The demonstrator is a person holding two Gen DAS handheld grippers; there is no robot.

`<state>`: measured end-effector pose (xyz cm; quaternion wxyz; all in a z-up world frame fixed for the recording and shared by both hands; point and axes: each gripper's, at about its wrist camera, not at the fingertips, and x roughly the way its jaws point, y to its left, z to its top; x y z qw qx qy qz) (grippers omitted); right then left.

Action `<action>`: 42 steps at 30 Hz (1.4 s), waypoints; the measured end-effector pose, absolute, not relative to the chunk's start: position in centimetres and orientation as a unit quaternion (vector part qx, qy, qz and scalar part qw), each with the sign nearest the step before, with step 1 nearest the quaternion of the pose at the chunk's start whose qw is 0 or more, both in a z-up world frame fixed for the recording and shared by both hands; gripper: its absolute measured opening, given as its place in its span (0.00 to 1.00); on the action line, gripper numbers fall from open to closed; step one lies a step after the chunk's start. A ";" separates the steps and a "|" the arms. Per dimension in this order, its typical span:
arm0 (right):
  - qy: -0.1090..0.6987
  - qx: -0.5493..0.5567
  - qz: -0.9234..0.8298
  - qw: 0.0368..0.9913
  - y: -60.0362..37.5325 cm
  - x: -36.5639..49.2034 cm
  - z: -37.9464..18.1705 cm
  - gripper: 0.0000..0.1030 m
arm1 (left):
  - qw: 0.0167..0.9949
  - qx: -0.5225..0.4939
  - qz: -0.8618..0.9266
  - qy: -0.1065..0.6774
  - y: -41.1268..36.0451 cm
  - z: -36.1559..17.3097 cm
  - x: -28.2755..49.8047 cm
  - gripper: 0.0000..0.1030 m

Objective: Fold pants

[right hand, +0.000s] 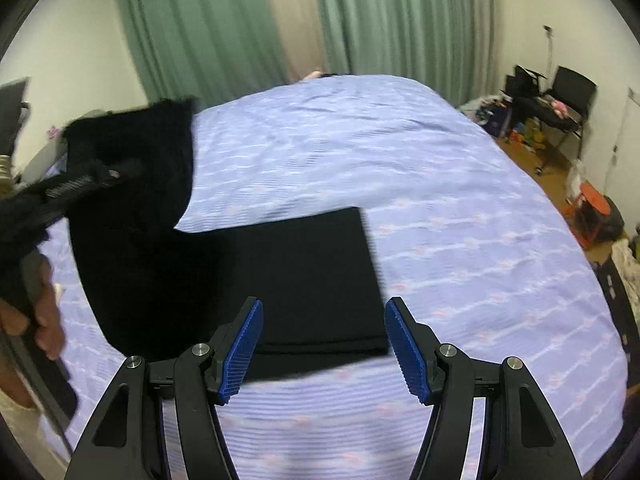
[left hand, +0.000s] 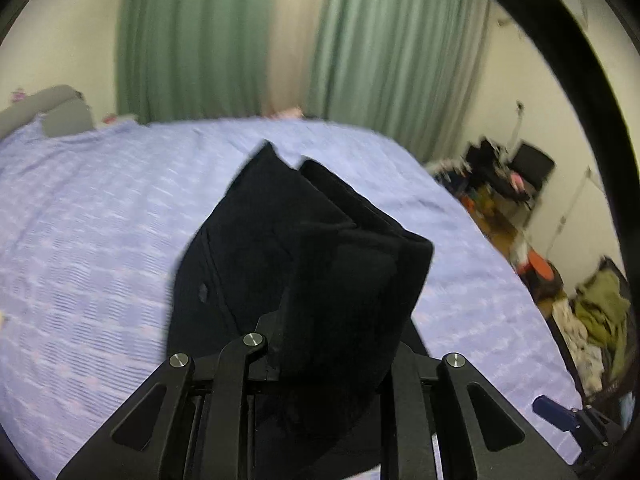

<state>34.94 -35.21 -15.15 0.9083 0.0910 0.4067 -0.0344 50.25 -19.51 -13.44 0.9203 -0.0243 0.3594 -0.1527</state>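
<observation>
Holding a bunch of the black pants (left hand: pixel 304 264), the left tool (left hand: pixel 332 344) has its fingers pinched on the dark cloth. The cloth fills the space between the fingers and hides their tips, and it stands up in thick folds in front of the left camera. In the right view the left tool (right hand: pixel 80 184) shows at the left edge, up above the bed, with a part of the pants hanging down from it like a dark flap. A hand (right hand: pixel 44 320) grips that tool's handle low on the left.

The rest of the pants (right hand: pixel 304 280) lies flat on the bed (right hand: pixel 440 200), folded into a neat dark block with straight edges. The lifted part and the flat part are one piece, joined on the left side.

The right tool (right hand: pixel 324 344) has its fingers wide apart. Its blue pads (right hand: pixel 408 348) hold nothing. They hang just above the near edge of the flat part, one pad by each side of it; whether they touch it I cannot tell.

The bed has a light purple cover with pale stripes. Green curtains (right hand: pixel 224 24) hang behind it. A black chair (right hand: pixel 568 96) stands by the wall on the right, with small messy things on the floor near it.
</observation>
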 end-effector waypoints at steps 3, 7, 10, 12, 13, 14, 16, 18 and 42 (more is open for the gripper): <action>0.417 0.101 -0.053 0.902 -39.2 34.0 -16.6 0.62 | 0.900 -0.016 -0.166 0.404 -24.7 -16.2 50.3 0.19; 0.431 0.115 -0.076 0.892 -43.3 33.2 -18.5 0.62 | 0.872 -0.001 -0.180 0.456 -29.6 -20.2 48.8 0.19; 0.438 0.127 -0.088 0.885 -45.5 32.8 -19.5 0.62 | 0.867 0.042 -0.173 0.465 -32.6 -21.4 47.7 0.19; 0.443 0.131 -0.095 0.882 -46.6 32.7 -20.1 0.62 | 0.859 0.056 -0.163 0.482 -33.9 -21.9 47.4 0.22; 0.444 0.133 -0.098 0.881 -47.0 32.6 -20.4 0.62 | 0.854 0.062 -0.163 0.490 -33.9 -21.6 46.9 0.29; 0.446 0.138 -0.102 0.878 -47.4 32.6 -20.6 0.62 | 0.849 0.063 -0.168 0.496 -34.6 -21.5 47.0 0.35; 0.449 0.149 -0.101 0.875 -48.1 32.7 -20.8 0.62 | 0.842 0.040 -0.199 0.499 -34.5 -20.6 45.9 0.68; 0.447 0.157 -0.096 0.876 -48.4 32.8 -20.7 0.62 | 0.848 0.027 -0.213 0.484 -33.2 -18.6 43.3 0.80; 0.479 0.123 0.100 0.864 -40.6 50.6 -26.9 0.45 | 0.871 -0.001 -0.078 0.485 -17.6 -20.9 45.5 0.83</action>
